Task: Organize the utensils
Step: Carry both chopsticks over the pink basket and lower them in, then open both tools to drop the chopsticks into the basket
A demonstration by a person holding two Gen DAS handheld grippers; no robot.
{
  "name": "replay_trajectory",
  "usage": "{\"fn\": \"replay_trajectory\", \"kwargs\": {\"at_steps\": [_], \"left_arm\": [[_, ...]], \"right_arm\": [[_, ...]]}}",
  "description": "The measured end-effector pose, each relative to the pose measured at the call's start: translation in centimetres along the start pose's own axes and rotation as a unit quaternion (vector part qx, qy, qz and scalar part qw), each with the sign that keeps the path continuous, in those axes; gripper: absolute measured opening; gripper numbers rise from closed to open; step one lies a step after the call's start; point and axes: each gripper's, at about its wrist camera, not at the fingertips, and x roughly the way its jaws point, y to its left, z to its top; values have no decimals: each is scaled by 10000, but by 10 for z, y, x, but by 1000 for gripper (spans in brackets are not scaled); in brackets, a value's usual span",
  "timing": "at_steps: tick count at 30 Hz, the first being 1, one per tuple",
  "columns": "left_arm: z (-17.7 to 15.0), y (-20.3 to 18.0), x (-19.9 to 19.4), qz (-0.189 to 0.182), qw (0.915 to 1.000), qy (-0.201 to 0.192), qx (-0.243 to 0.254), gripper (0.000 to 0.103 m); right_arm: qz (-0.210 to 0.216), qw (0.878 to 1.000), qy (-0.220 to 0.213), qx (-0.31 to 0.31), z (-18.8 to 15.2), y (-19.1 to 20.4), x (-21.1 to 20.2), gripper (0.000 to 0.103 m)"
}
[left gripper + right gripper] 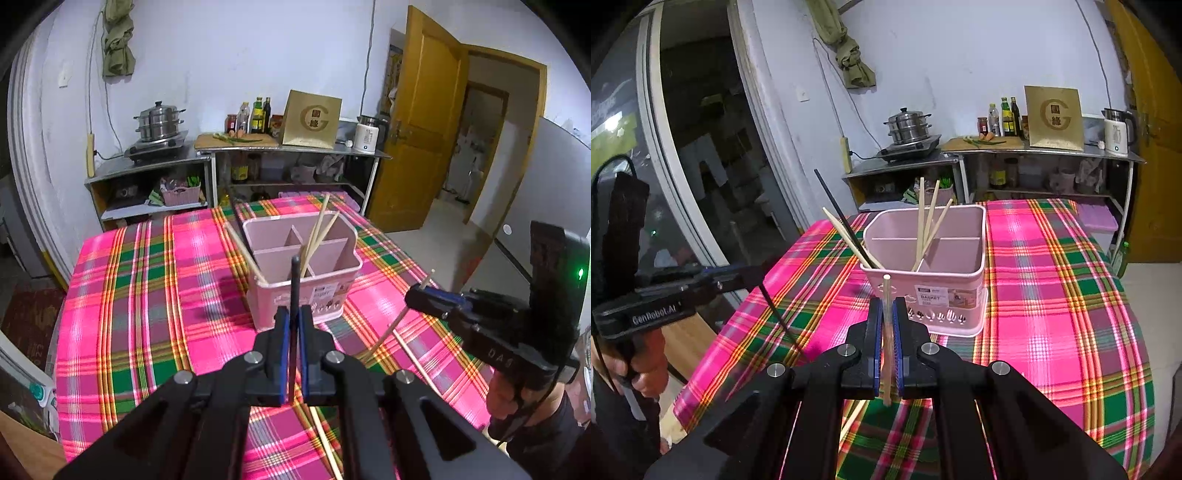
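Note:
A pink divided utensil basket (303, 280) (934, 269) stands on the plaid tablecloth (147, 295). It holds several wooden chopsticks (925, 225) and a black one (846, 225). My left gripper (294, 325) is shut on a black chopstick (294, 291), held upright just in front of the basket. My right gripper (885, 325) is shut on a wooden chopstick (886, 332), also upright in front of the basket. The right gripper also shows in the left wrist view (432, 301), to the right of the basket. The left gripper also shows in the right wrist view (738, 280).
Two loose wooden chopsticks (417, 360) (327, 446) lie on the cloth near me. Behind the table stand metal shelves (236, 158) with a steamer pot (159, 122), bottles and a kettle (367, 134). An open yellow door (417, 118) is at the right.

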Motion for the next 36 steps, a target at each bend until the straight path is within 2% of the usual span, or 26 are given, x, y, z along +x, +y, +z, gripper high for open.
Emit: {"fn": "replay_trajectory", "kwargs": {"at_steps": [10,22,31,36], "left_arm": [[53,-5,-11,-60,9997,-215,74,5],[115,-1,-12,141,9989,-420,139,5],[139,3,3,123,9986,-502,126,5],[135,5,21,82,9990,-428,84,5]], "right_arm": [[-184,9991,-283,-275,42,2,-11,5],[-152,9968,-723,-320,108,6,-11,5],[-201,9961,-764,-390,128,8,13,5],[-187,9971,-671,-309,125,0,30,5]]}}
